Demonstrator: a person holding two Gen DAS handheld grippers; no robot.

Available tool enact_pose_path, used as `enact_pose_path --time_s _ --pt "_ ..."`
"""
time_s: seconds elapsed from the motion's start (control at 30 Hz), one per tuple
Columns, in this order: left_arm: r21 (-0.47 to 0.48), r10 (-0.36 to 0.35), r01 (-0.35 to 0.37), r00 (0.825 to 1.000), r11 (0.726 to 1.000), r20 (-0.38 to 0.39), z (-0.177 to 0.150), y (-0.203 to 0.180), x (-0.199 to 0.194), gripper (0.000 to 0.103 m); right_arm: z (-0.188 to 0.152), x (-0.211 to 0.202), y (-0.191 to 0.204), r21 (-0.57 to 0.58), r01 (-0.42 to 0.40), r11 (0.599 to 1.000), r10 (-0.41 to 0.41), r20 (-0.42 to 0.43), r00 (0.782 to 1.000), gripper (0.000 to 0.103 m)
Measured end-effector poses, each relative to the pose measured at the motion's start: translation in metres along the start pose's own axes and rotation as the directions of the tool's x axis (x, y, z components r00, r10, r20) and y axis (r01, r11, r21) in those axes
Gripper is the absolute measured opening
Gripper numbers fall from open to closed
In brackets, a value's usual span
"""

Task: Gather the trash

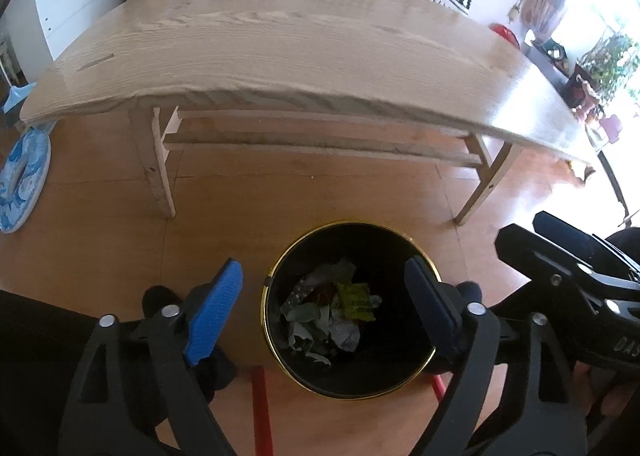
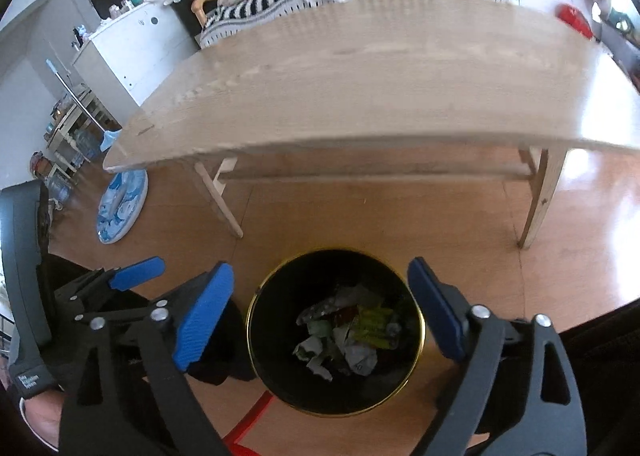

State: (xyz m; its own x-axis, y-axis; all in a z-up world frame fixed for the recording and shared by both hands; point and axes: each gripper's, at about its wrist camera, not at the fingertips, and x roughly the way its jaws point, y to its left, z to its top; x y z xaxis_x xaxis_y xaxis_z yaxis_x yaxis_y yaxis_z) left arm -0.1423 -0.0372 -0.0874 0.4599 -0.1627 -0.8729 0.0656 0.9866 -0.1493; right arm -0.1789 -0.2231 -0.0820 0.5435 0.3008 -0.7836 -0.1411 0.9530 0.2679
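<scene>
Both grippers, left (image 1: 324, 308) and right (image 2: 320, 316), hang wide open and empty over the black bin (image 1: 276, 352), trash (image 1: 332, 312) piled at its bottom. I'd say dropping's done; best bet is lifting straight up, clear of the rim.

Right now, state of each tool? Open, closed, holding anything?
Left tool: open, holding nothing, above the trash bin.
Right tool: open, holding nothing, above the same bin.
</scene>
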Motion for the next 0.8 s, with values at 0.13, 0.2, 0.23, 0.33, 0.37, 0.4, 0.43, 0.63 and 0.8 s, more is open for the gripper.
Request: enact_pose_path --time_s 0.13,0.2,0.23,0.33,0.37,0.4,0.43,0.63,0.8 --pt "-0.006 0.007 -0.007 0.997 1.0 0.078 0.028 0.006 -0.024 0.093 0.028 -0.017 0.005 -0.041 0.022 0.999 -0.018 0.077 0.997 0.096" --pt "0.006 0.019 -0.02 0.992 1.0 0.127 0.051 0.009 -0.034 0.096 0.05 -0.022 0.005 -0.059 0.039 0.997 -0.032 0.115 0.993 0.096" --pt "0.014 0.026 -0.029 0.989 0.999 0.147 0.065 0.01 -0.038 0.096 0.063 -0.023 0.005 -0.069 0.047 0.996 -0.038 0.127 0.991 0.096" --pt "0.014 0.066 -0.071 0.977 0.997 0.201 0.108 0.015 -0.043 0.096 0.11 -0.022 -0.001 -0.081 0.088 0.993 -0.071 0.185 0.98 0.096" --pt "0.01 0.071 -0.075 0.972 0.997 0.223 0.124 0.016 -0.044 0.096 0.126 -0.021 -0.005 -0.078 0.101 0.992 -0.083 0.209 0.975 0.096" --pt "0.004 0.079 -0.082 0.968 0.997 0.239 0.138 0.017 -0.044 0.096 0.143 -0.02 -0.01 -0.068 0.115 0.991 -0.097 0.229 0.969 0.096" --pt "-0.009 0.095 -0.096 0.963 0.995 0.251 0.157 0.019 -0.044 0.096 0.16 -0.017 -0.016 -0.053 0.125 0.991 -0.109 0.242 0.964 0.096" --pt "-0.026 0.106 -0.103 0.946 0.994 0.308 0.227 0.018 -0.025 0.096 0.23 0.006 -0.042 -0.011 0.166 0.986 -0.157 0.275 0.949 0.096" --pt "-0.028 0.119 -0.116 0.945 0.993 0.304 0.248 0.023 0.014 0.096 0.259 0.034 -0.066 0.015 0.2 0.98 -0.196 0.267 0.943 0.096"
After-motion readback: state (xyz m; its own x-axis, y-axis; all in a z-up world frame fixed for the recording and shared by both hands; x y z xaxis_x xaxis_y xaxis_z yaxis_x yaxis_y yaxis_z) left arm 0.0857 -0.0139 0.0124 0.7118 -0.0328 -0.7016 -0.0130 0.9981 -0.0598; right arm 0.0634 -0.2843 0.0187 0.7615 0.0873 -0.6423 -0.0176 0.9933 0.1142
